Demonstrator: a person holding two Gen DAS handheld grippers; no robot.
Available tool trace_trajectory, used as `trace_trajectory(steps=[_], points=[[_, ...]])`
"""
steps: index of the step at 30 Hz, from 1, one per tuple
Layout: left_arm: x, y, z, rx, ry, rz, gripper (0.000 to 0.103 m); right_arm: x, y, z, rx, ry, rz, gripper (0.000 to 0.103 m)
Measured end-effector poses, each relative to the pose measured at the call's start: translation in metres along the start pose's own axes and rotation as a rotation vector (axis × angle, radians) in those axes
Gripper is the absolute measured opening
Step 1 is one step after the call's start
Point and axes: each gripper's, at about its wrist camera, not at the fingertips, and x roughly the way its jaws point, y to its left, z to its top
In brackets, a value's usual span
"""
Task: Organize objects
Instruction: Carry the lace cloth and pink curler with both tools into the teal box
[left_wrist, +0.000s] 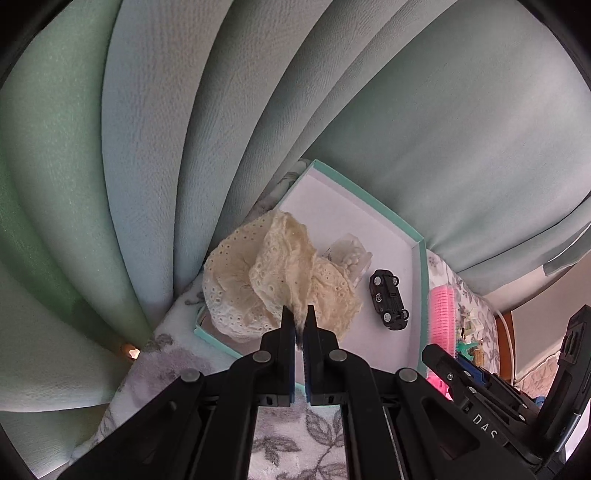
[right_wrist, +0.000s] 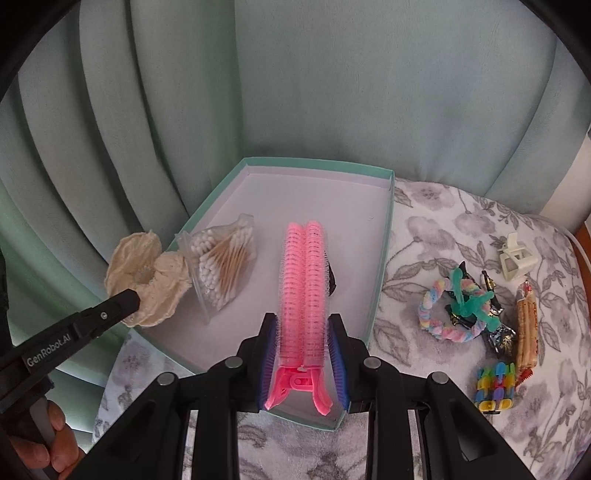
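A teal-rimmed box (left_wrist: 419, 273) (right_wrist: 384, 236) with a white floor lies on the flowered cover. My left gripper (left_wrist: 298, 314) is shut on a cream lace scrunchie (left_wrist: 273, 273) (right_wrist: 147, 280), which hangs over the box's near left corner. My right gripper (right_wrist: 303, 328) is shut on a pink roller hair clip (right_wrist: 304, 288) (left_wrist: 441, 314), held above the box floor. Inside the box lie a clear bag of cotton swabs (right_wrist: 221, 266) (left_wrist: 349, 251) and a black toy car (left_wrist: 388, 299), mostly hidden behind the clip in the right wrist view.
To the right of the box on the cover lie a pastel braided ring (right_wrist: 439, 317), a teal figure (right_wrist: 469, 299), a white claw clip (right_wrist: 515, 256), a snack wrapper (right_wrist: 526, 328) and a multicoloured block toy (right_wrist: 495, 384). Green curtains (right_wrist: 332, 92) hang close behind. A person's hand (right_wrist: 55, 443) holds the left gripper.
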Motion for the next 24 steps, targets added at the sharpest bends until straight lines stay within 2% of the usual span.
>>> trace_trajectory(steps=[24], points=[[0.055,-0.005,-0.018,0.017,0.123,0.039,0.003,0.052,0.002,-0.001,0.003,0.072,0.021,0.029]])
